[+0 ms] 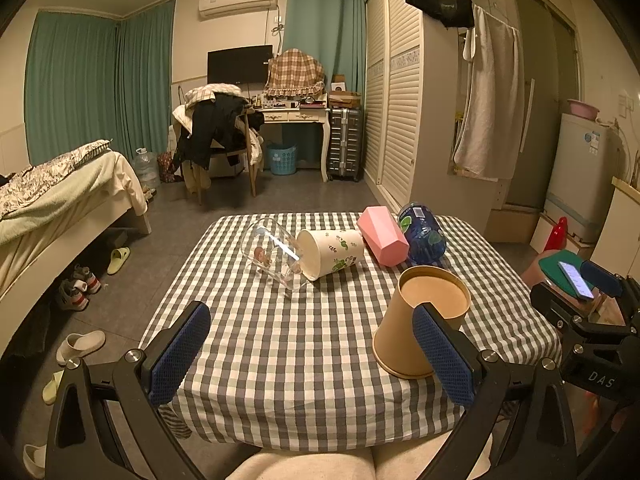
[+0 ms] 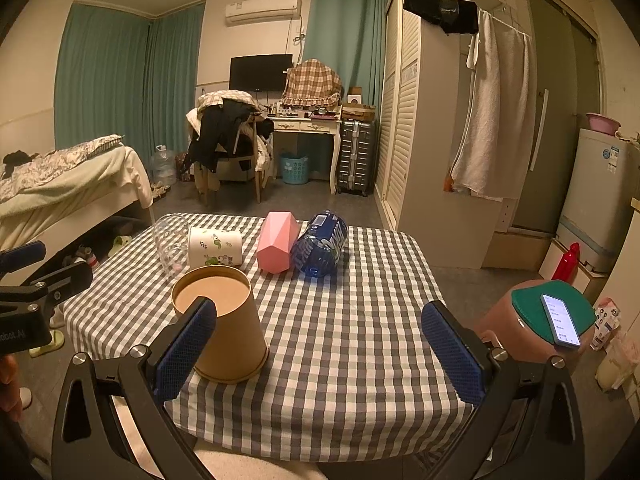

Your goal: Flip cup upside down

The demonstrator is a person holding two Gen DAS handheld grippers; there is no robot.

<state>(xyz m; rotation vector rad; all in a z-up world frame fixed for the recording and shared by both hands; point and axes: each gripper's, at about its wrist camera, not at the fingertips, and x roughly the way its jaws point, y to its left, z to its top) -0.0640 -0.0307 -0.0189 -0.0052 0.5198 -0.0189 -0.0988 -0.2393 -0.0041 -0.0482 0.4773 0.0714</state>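
A brown paper cup (image 1: 416, 332) stands upside down, wide rim on the checked tablecloth (image 1: 304, 344), flat base up; it also shows in the right wrist view (image 2: 228, 328). Behind it lie a clear glass cup (image 1: 272, 256), a white leaf-print paper cup (image 1: 336, 254), a pink faceted cup (image 1: 382, 236) and a blue cup (image 1: 422, 238), all on their sides. My left gripper (image 1: 312, 340) is open and empty, its right finger beside the brown cup. My right gripper (image 2: 320, 340) is open and empty, its left finger in front of the brown cup.
The table's near edge is just below both grippers. A stool with a green lid and a phone (image 2: 560, 320) stands right of the table. A bed (image 1: 60, 200) lies to the left, with shoes on the floor. A wardrobe (image 1: 400, 100) stands behind.
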